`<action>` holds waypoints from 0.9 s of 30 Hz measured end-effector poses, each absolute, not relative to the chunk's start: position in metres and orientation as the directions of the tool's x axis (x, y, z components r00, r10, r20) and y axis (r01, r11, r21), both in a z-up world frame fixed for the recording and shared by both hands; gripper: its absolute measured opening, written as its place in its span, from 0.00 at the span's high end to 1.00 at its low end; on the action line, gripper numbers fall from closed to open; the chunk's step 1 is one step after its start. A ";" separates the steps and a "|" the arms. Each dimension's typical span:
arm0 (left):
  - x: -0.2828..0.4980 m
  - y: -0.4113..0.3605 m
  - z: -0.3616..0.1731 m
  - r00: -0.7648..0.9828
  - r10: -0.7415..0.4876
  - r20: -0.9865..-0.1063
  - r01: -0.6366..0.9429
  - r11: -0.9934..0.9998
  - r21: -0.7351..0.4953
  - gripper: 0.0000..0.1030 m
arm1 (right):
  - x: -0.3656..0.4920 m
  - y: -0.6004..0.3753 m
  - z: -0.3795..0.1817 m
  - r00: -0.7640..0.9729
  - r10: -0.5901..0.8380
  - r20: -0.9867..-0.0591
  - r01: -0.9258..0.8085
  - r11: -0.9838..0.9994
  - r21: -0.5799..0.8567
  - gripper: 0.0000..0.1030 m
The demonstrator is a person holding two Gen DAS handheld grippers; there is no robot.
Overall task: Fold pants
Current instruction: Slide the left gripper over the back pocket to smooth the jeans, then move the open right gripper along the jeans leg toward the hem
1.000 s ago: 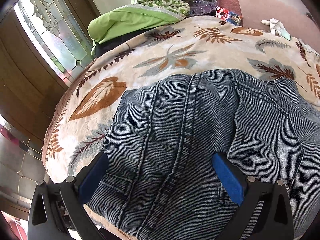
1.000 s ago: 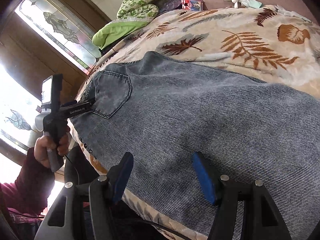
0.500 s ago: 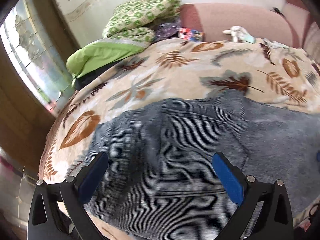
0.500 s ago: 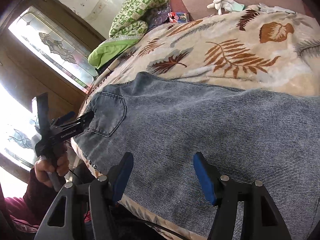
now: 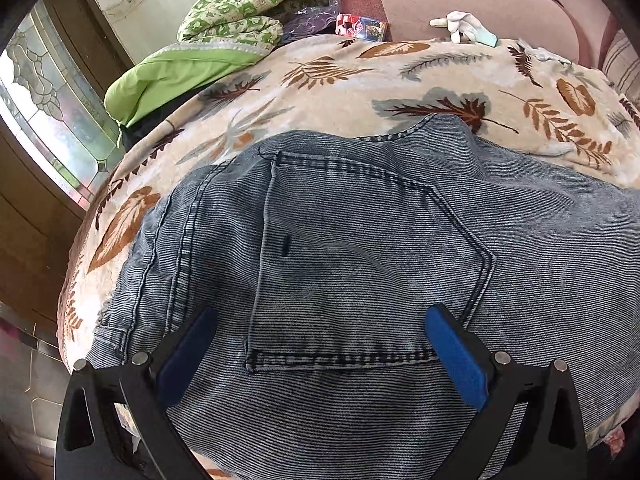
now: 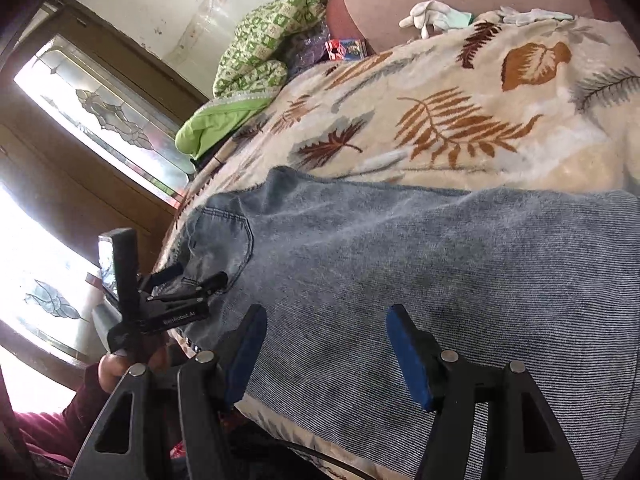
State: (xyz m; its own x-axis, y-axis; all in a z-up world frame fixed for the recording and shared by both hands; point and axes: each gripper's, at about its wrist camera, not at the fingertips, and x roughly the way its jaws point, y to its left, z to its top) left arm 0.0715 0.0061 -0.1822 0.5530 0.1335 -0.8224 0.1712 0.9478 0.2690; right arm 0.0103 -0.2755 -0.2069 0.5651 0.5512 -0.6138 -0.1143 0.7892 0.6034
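Blue denim pants [image 5: 360, 264] lie flat on a leaf-patterned blanket [image 5: 320, 80], back pocket [image 5: 360, 248] facing up. My left gripper [image 5: 320, 344] is open just above the waistband end, over the pocket. In the right wrist view the pants [image 6: 440, 272] stretch from left to right. My right gripper [image 6: 324, 348] is open over the near edge of the leg section. The left gripper [image 6: 200, 276] also shows there, open at the waistband, held by a hand.
A green patterned quilt [image 5: 248, 4] and a lime-green cover [image 5: 176, 76] are piled at the back left. A small colourful box [image 5: 360, 26] and white gloves [image 5: 460, 24] lie by the pink sofa back [image 5: 460, 4]. A stained-glass door [image 6: 104, 116] stands on the left.
The left gripper has shifted right along the waistband, from the centre seam to above the back pocket. The right gripper has drawn slightly back. Both stay open.
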 end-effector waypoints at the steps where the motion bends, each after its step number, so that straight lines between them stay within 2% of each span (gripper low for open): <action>1: 0.071 0.006 -0.181 0.555 0.132 -0.821 0.170 0.948 0.268 0.00 | 0.010 -0.277 -0.203 0.582 0.551 -0.598 -0.117 0.784 0.609 0.36; 8: 0.063 -0.004 -0.158 0.596 0.052 -0.801 0.212 0.952 0.220 0.00 | -0.004 -0.304 -0.188 0.679 0.527 -0.511 -0.092 0.752 0.653 0.36; 13: 0.051 -0.029 -0.141 0.623 -0.056 -0.780 0.309 0.934 0.179 0.00 | -0.024 -0.335 -0.188 0.730 0.453 -0.512 0.020 0.735 0.678 0.36; 18: 0.028 -0.068 -0.147 0.604 -0.143 -0.784 0.436 0.883 0.175 0.00 | -0.051 -0.364 -0.193 0.789 0.368 -0.492 0.124 0.689 0.714 0.35; 27: 0.003 -0.100 -0.157 0.560 -0.207 -0.802 0.536 0.829 0.160 0.00 | -0.065 -0.381 -0.199 0.824 0.293 -0.485 0.189 0.665 0.723 0.35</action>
